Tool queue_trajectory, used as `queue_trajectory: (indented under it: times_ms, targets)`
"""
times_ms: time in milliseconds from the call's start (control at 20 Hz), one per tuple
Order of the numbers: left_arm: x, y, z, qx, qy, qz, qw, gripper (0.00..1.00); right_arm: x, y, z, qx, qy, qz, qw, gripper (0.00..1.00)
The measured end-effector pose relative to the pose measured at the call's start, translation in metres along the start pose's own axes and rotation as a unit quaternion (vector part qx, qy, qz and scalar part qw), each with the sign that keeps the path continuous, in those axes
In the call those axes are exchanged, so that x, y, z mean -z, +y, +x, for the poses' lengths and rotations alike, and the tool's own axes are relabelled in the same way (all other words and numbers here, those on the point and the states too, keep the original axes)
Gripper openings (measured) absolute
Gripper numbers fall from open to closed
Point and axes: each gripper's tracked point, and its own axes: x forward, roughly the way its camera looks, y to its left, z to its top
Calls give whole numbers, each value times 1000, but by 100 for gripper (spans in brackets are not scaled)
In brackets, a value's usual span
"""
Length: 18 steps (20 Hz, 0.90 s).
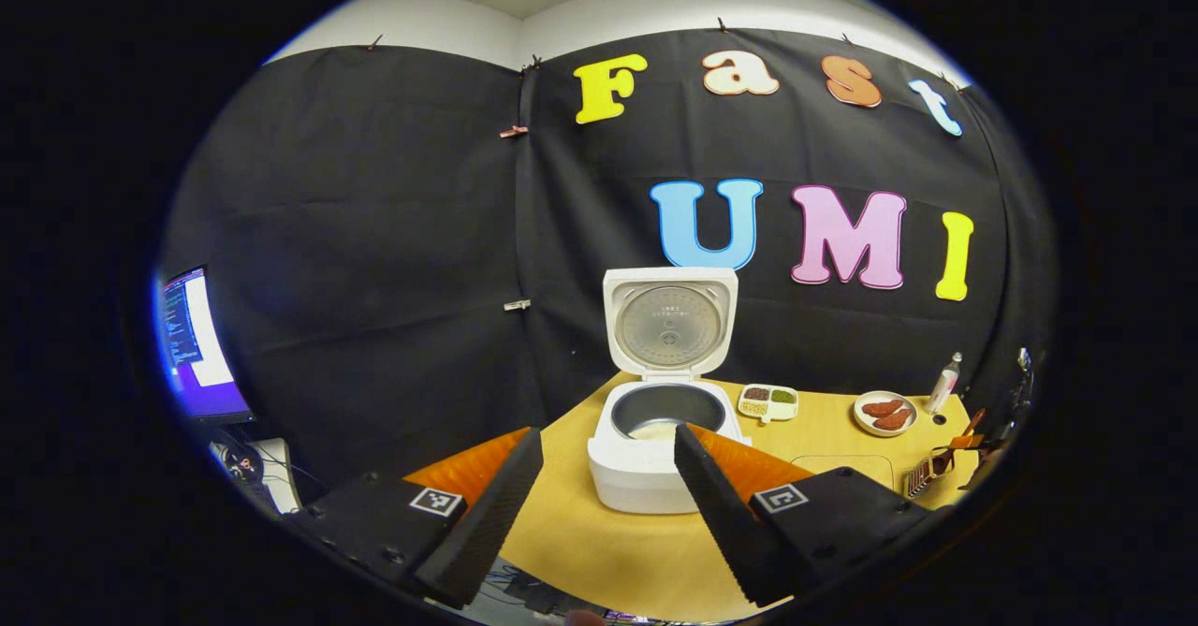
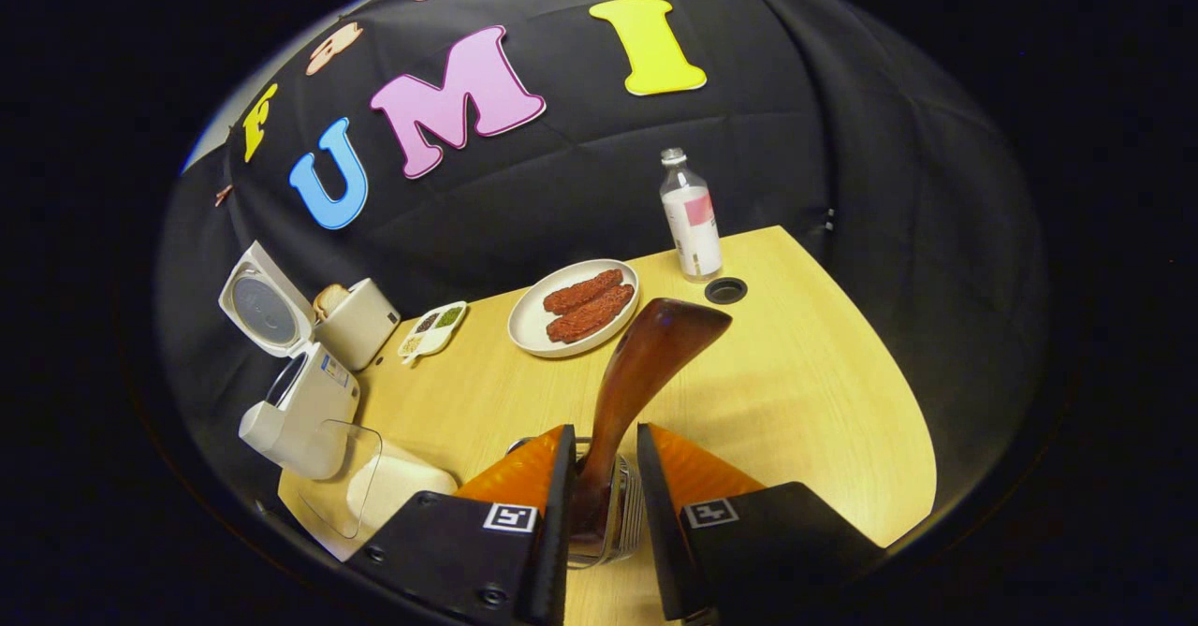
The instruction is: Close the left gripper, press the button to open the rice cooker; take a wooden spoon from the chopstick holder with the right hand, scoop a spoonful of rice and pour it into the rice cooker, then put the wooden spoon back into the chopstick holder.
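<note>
The white rice cooker (image 1: 646, 476) stands in front of me with its lid (image 1: 667, 322) up; something pale lies in the pot (image 1: 660, 425). My left gripper (image 1: 608, 432) is open just short of it, fingers wide apart and holding nothing. The cooker (image 2: 299, 406) sits far left in the right gripper view. There the wooden spoon (image 2: 655, 341) stands bowl-up in the wire chopstick holder (image 2: 613, 514). My right gripper (image 2: 604, 439) straddles the handle, open. The left finger lies against the handle and a narrow gap shows on the right.
A plate of sausages (image 2: 576, 313), a small bottle (image 2: 691, 219), a divided seasoning dish (image 2: 432, 327) and a toaster with bread (image 2: 360, 322) stand along the back. A white container with a clear lid (image 2: 388, 486) sits by the cooker. A monitor (image 1: 192, 345) glows far left.
</note>
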Motion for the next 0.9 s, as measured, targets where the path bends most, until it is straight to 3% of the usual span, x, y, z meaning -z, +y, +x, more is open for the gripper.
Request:
queue_trajectory:
  times_ms: [50, 200, 450, 600, 900]
  targets:
    - [3, 2, -5, -5, 1, -4, 1000, 98, -2, 1, -1, -5, 0, 6, 1000, 27]
    - [6, 11, -16, -21, 4, -13, 1000, 98, -12, 10, -11, -16, -16, 9, 1000, 14]
    - [12, 27, -23, -28, 5, -25, 999, 97, -46, 24, -41, -16, -54, 3, 998, 12]
    - [10, 35, -18, -14, 4, -34, 999, 98, -76, 43, -72, -18, -88, -6, 996, 12]
    - [3, 52, 7, 45, -3, -28, 999, 97, -111, 139, -139, -63, -142, -25, 988, 11]
